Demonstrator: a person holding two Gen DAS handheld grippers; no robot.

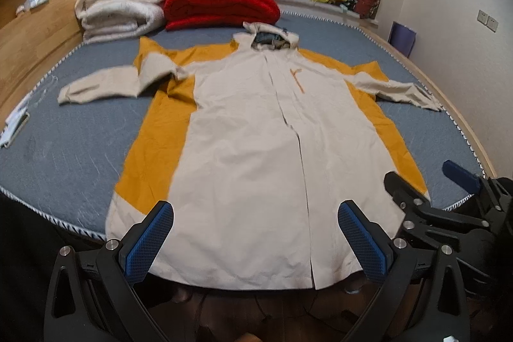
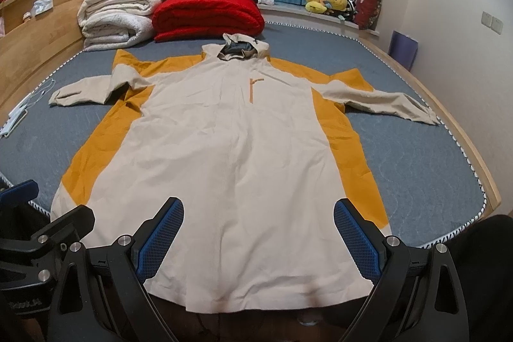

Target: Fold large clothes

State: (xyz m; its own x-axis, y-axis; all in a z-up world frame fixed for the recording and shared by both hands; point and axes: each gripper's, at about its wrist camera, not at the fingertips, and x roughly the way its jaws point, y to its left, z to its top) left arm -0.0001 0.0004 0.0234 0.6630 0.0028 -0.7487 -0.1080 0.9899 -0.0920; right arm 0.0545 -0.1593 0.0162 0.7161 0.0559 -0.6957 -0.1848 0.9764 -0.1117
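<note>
Both grippers are spread wide with nothing in them, the left gripper (image 1: 256, 239) and right gripper (image 2: 258, 237) just hanging over the near hem of the coat (image 2: 231, 156). It's laid flat and face-up on the bed (image 2: 416, 156), sleeves out to both sides, hood at the far end. Looks like no fold has been made yet, so basically everything's left.
</note>
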